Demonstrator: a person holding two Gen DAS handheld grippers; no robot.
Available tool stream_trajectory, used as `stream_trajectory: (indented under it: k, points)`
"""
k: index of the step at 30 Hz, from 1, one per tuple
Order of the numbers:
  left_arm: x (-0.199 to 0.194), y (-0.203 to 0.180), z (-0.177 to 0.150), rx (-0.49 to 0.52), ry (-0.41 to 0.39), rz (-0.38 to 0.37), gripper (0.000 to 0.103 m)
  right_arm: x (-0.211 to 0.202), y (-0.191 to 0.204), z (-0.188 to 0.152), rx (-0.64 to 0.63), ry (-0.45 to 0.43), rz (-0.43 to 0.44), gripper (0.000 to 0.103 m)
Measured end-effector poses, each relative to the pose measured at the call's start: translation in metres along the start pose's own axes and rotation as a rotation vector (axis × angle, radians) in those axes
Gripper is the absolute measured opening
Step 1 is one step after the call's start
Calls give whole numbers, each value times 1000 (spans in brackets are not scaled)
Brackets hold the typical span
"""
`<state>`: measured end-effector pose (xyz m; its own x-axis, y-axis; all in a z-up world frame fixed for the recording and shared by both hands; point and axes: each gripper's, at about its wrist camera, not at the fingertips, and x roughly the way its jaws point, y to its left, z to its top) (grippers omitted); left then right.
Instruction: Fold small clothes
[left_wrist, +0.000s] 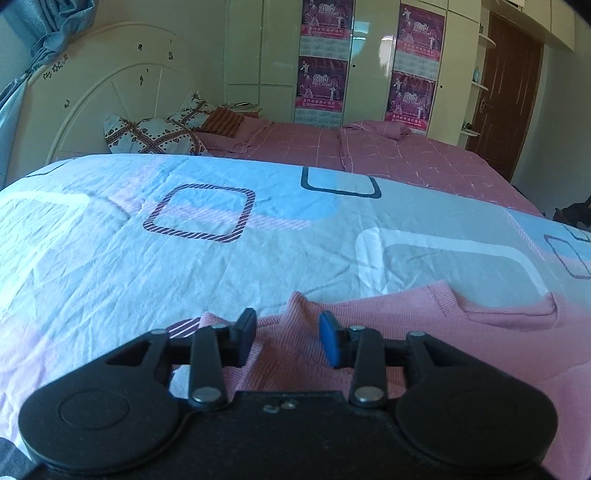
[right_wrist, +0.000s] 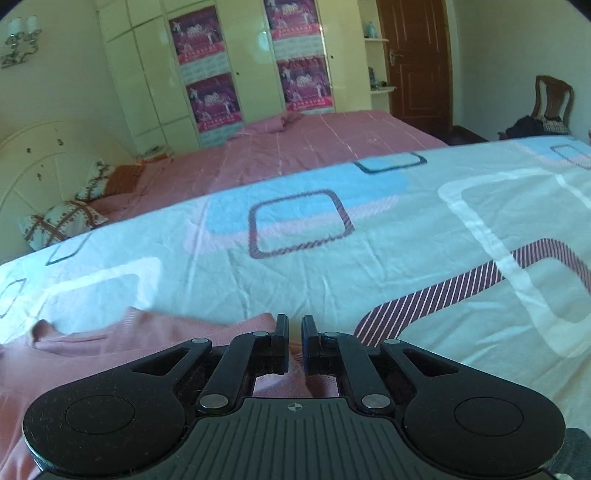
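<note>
Pink garment on patterned bed sheet, left tongs parted above its fabric, gripping nothing, right tongs closed at its edge, grip unclear.

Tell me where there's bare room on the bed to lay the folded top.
The patterned sheet is bare beyond the pink top, out to the pink checked bedding. In the right wrist view it is also bare to the right of the top. Crowded only at the near edge, under both hand-held grippers.

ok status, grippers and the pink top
Left gripper open over pink top, nothing pinched. Right gripper shut at the top's edge, grip unclear. Top lies rumpled on quilt; nothing in the way.
</note>
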<state>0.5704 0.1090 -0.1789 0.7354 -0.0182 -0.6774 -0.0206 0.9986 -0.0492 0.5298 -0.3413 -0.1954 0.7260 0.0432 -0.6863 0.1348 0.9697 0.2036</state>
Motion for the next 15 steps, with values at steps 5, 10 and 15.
stream_trajectory:
  k: [5, 10, 15]
  points:
    - [-47, -12, -9, 51, -72, -46, 67, -33, 17, -11, -34, 16, 72, 7]
    - [-72, -45, -34, 108, -43, -166, 70, -48, 44, -36, -58, 63, 128, 7]
    - [-66, -62, -65, 162, 16, -188, 70, -53, 63, -63, -118, 86, 114, 8]
